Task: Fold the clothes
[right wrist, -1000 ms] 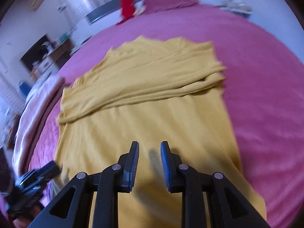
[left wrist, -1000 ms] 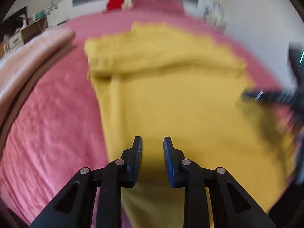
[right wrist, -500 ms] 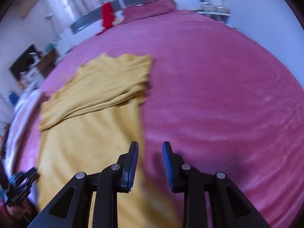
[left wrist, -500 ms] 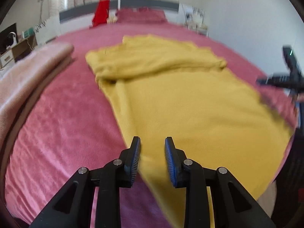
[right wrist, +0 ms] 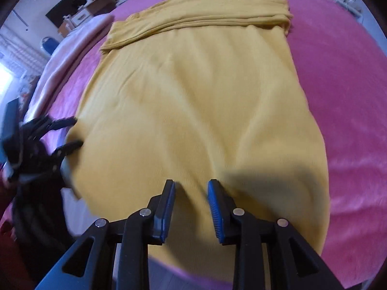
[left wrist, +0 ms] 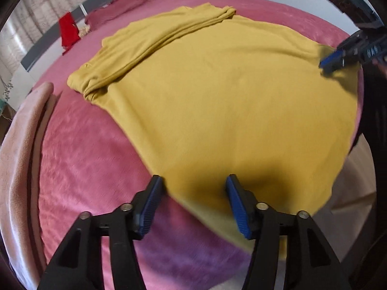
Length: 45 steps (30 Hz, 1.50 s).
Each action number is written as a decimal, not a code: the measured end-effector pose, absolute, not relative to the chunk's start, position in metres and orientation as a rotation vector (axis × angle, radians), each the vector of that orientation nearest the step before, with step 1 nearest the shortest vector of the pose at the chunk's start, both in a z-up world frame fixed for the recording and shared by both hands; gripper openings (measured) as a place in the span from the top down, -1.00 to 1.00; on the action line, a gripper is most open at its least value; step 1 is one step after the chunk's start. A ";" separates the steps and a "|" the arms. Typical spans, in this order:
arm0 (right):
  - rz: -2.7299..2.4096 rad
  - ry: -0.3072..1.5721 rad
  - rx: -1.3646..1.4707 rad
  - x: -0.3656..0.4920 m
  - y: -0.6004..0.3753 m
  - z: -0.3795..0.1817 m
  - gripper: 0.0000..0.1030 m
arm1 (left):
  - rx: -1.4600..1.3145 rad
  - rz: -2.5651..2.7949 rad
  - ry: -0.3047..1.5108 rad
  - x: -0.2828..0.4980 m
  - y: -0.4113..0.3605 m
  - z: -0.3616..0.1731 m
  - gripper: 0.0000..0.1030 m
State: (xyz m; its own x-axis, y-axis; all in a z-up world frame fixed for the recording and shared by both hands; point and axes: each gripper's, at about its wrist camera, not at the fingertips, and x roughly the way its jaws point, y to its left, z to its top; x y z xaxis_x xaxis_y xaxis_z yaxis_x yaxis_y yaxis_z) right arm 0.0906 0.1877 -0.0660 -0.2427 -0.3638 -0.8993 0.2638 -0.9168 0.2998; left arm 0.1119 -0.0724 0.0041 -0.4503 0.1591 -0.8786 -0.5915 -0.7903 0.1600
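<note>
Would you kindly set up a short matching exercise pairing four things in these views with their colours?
Things:
1. garment spread out flat
2. bed cover
3. cloth hanging at the headboard
4. folded blanket at the bed's edge

Colours:
A. red
B. pale pink
C. mustard yellow
D. deep pink

Pairs: 1-C, 2-D, 3-A, 4-B
</note>
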 end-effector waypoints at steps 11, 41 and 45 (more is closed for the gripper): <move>-2.496 -0.636 1.627 0.067 0.357 -0.051 0.72 | -1.265 2.340 0.327 0.087 -0.052 0.020 -0.16; -2.128 -0.795 1.644 -0.010 0.344 -0.091 0.81 | -1.371 2.298 0.480 0.080 -0.052 -0.013 -0.59; -2.453 -0.410 1.638 -0.002 0.338 -0.057 1.00 | -1.370 2.303 0.481 0.076 -0.048 -0.014 -0.60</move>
